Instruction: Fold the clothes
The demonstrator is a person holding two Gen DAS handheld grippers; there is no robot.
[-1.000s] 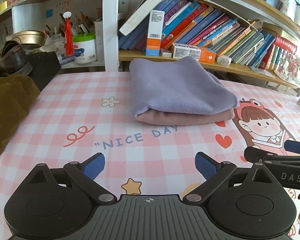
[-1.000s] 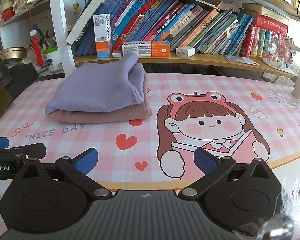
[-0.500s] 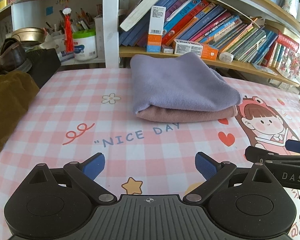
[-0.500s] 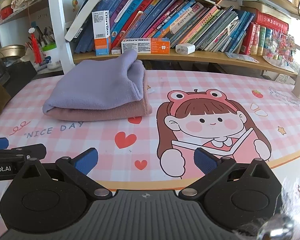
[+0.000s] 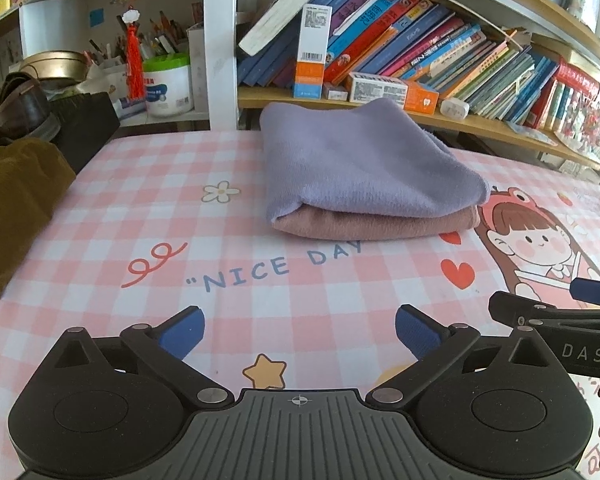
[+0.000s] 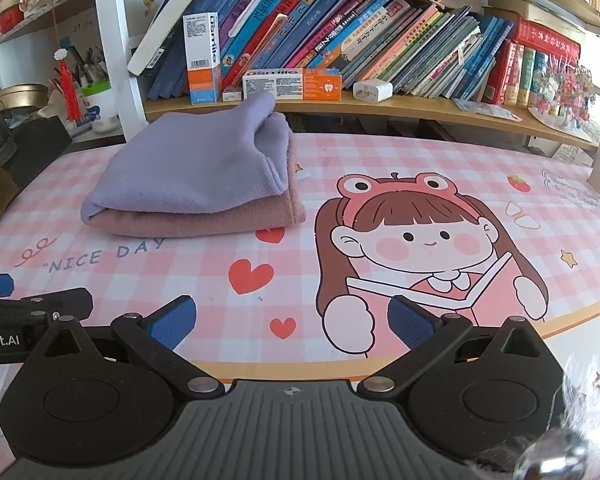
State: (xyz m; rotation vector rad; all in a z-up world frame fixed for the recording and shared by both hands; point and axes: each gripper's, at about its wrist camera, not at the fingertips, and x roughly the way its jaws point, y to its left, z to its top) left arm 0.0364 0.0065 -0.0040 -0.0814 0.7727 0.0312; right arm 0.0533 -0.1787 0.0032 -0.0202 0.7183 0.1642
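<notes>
A folded lilac cloth lies on top of a folded dusty-pink cloth at the back of the pink checked table mat. The stack also shows in the right wrist view, the lilac cloth over the pink cloth. My left gripper is open and empty, low over the mat, well in front of the stack. My right gripper is open and empty, near the mat's front edge, to the right of the stack. Each gripper's fingertip shows at the edge of the other's view.
A bookshelf with books and boxes runs right behind the stack. A brown garment, a black box and shoes sit at the left edge. A white tub stands behind a white post.
Both views have tilted down slightly, so the shelf and the stack sit a little lower and nearer. Both grippers stay open and empty. The cloths have not moved.
</notes>
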